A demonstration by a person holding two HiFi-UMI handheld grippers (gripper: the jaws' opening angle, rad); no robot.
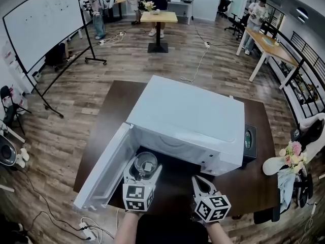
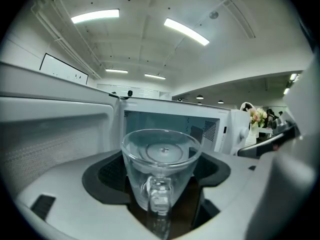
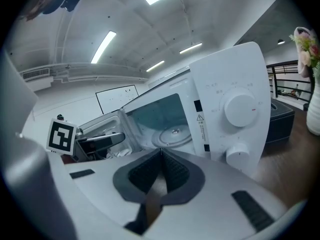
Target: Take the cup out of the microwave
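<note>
A clear glass cup [image 1: 144, 165] with a handle is held just outside the white microwave [image 1: 195, 121], whose door [image 1: 104, 168] hangs open to the left. My left gripper [image 1: 144, 172] is shut on the cup [image 2: 160, 170], handle toward the camera. In the left gripper view the empty cavity and turntable show behind the cup. My right gripper [image 1: 199, 183] is shut and empty, in front of the microwave's right side. In the right gripper view its tips [image 3: 161, 151] meet before the cavity and the control panel with two knobs [image 3: 241, 109].
The microwave stands on a dark brown table [image 1: 254, 182]. A black box [image 1: 249, 141] sits to its right, and a white vase of flowers [image 1: 284, 161] stands at the table's right edge. A whiteboard [image 1: 43, 19], desks and several people are farther back.
</note>
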